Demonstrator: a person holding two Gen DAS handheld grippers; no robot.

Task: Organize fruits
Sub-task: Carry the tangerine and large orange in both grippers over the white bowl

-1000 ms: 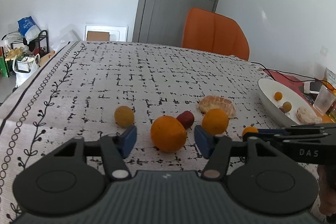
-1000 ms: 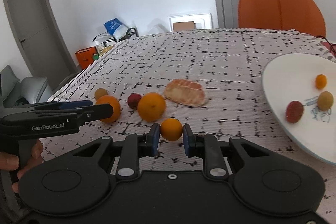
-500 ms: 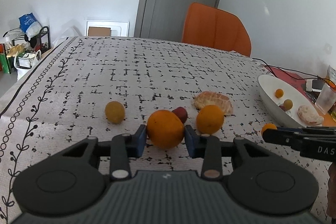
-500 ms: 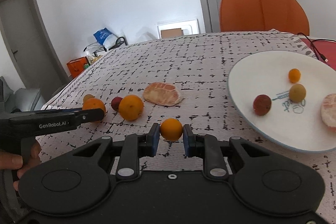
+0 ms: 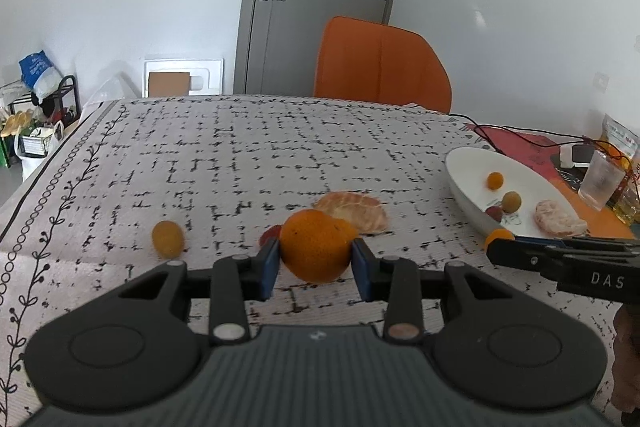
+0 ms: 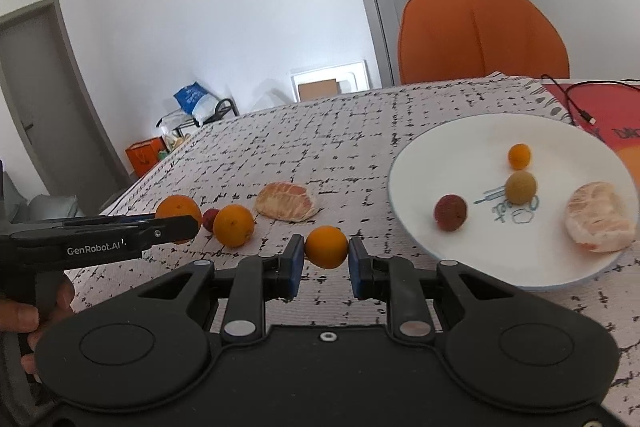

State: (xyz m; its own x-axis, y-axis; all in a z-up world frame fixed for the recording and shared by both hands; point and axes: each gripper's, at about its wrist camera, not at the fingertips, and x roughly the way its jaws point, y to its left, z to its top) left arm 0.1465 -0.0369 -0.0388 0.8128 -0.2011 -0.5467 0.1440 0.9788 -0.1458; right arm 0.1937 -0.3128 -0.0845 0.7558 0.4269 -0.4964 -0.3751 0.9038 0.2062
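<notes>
My left gripper (image 5: pixel 315 265) is shut on a large orange (image 5: pixel 314 251), just above the tablecloth. My right gripper (image 6: pixel 325 259) is shut on a small orange (image 6: pixel 326 247) and holds it left of the white plate (image 6: pixel 416 147). The plate holds a red lychee (image 6: pixel 451 212), a brownish round fruit (image 6: pixel 520 187), a tiny orange (image 6: pixel 519 155) and a peeled segment cluster (image 6: pixel 600 215). On the cloth lie another orange (image 6: pixel 234 225), a small red fruit (image 6: pixel 210 219), a peeled citrus piece (image 6: pixel 286 201) and a yellow fruit (image 5: pixel 168 239).
The table has a black-patterned cloth (image 5: pixel 240 155). An orange chair (image 5: pixel 380 67) stands at the far side. A glass (image 5: pixel 602 179), cables and packets sit right of the plate. The left gripper also shows in the right wrist view (image 6: pixel 176 225).
My left gripper closed on the large orange and lifted it slightly. My right gripper carried the small orange right, toward the plate.
</notes>
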